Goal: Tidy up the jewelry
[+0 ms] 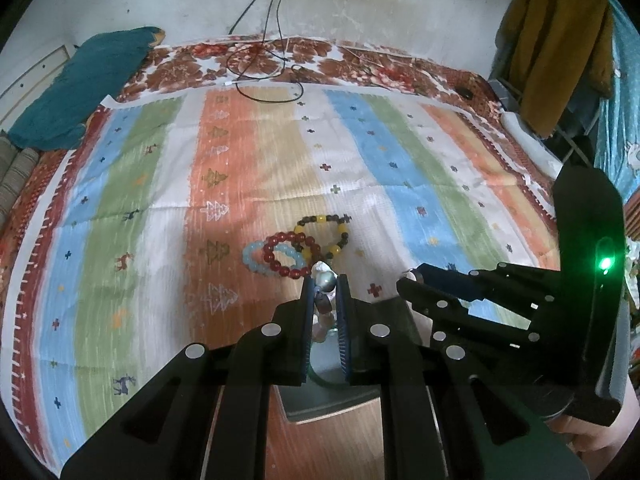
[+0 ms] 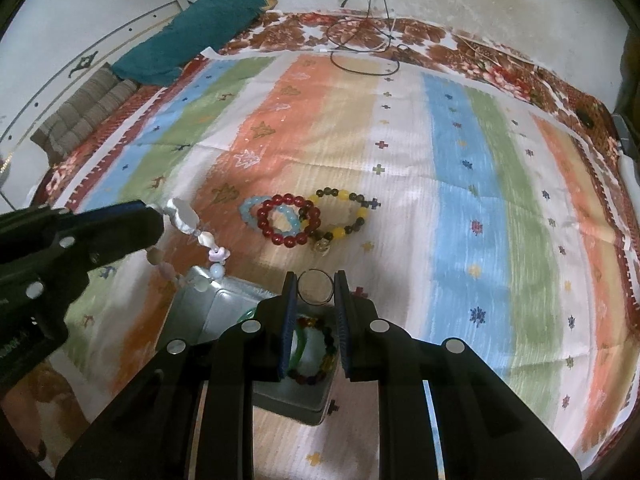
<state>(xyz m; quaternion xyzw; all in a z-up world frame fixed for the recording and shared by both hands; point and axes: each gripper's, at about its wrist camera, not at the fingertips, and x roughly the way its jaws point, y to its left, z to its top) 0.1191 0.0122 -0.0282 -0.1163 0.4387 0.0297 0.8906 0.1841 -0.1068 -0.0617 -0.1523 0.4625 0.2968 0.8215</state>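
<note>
My left gripper is shut on a pale white-and-pink bead bracelet. In the right wrist view that bracelet dangles from the left gripper above the left rim of a metal tin. My right gripper is shut on a thin dark ring bangle, held over the tin's far edge. Inside the tin lie a green bangle and a multicoloured bead bracelet. On the cloth beyond lie a red bead bracelet, a pale blue one and a yellow-and-dark one, overlapping.
A striped cloth covers a bed with a floral sheet. Black cables trail at the far edge, and a teal pillow lies far left. A mustard garment hangs at the far right.
</note>
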